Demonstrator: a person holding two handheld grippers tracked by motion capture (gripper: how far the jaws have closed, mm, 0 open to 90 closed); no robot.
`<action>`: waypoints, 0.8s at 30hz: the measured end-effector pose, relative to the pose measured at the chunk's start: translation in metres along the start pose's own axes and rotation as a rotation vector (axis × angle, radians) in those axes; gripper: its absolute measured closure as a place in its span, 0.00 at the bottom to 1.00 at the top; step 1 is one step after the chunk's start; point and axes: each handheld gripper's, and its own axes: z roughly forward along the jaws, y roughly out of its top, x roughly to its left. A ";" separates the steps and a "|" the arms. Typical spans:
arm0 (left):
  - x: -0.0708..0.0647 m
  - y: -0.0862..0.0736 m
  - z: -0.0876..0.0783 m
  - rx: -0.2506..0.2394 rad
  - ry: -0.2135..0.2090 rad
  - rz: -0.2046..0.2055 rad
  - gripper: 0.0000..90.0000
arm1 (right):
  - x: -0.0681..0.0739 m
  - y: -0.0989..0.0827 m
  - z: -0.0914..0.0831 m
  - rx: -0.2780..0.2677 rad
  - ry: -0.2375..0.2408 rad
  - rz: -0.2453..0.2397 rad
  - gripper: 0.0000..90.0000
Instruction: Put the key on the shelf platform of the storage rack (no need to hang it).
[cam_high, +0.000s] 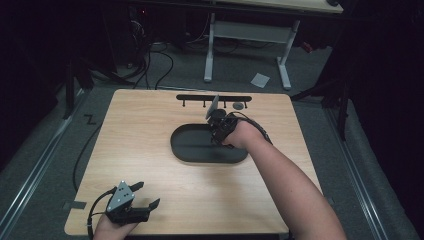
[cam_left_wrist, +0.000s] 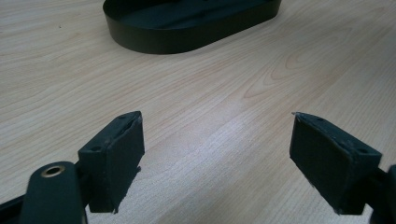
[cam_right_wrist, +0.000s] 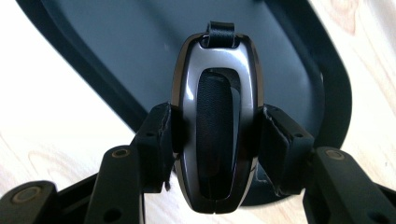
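A glossy silver-and-black key fob (cam_right_wrist: 215, 135), with a dark textured inset down its middle and a short black strap loop at its far end, is clamped between the two pads of the right tongs (cam_right_wrist: 215, 140); one pad is pressed against each long side of it, and it points lengthwise away from the camera. Beneath it the dark floor of a black oval tray (cam_right_wrist: 121, 56) is seen, the fob being held above the tray's right-hand end near the rim. In the high view the right tongs (cam_high: 220, 131) are seen at the right end of that tray (cam_high: 200, 152), gripped by the right hand (cam_high: 245, 134), whose forearm reaches in from the lower right. The tray lies near the middle of the wooden surface (cam_high: 145, 130). Behind it, near the far edge, a black bar with small hooks (cam_high: 197, 98) is laid flat, with a small dark round object (cam_high: 238, 106) just beside it. The left tongs (cam_high: 146, 196) are held well apart from the tray, low over the near left corner of the surface, their jaws spread wide with nothing between them; in the left gripper view only bare wood lies between the pads (cam_left_wrist: 116, 158), with the tray farther off.
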 end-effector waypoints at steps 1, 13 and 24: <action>0.000 0.000 0.000 0.000 0.001 0.001 0.21 | 0.000 0.003 0.001 -0.008 0.000 -0.005 0.54; 0.001 0.000 0.000 0.003 -0.003 -0.001 0.21 | 0.004 0.010 0.029 0.019 0.005 -0.027 0.54; -0.001 -0.001 0.002 0.013 -0.007 0.006 0.21 | -0.007 -0.011 0.052 0.048 0.003 0.004 0.54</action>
